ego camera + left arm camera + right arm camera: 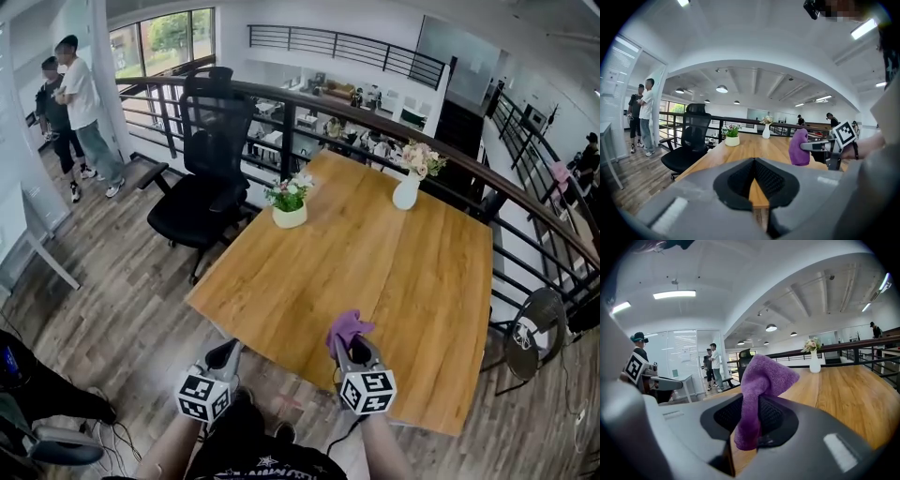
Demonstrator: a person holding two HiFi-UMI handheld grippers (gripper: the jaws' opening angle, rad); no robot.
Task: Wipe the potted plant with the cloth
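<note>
My right gripper point(353, 349), lower centre of the frame, jaws clamped on the purple cloth point(348, 328); my left gripper point(223, 356), lower left, jaws pressed together, empty; potted plant point(290, 202), upper centre, standing on the tabletop point(375, 272), well apart from both.

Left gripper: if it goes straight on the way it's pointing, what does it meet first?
Most likely the bare wooden table top: the left gripper, jaws shut and empty, aims slightly down between the potted plant and the white vase. Depth is hard to judge.
</note>
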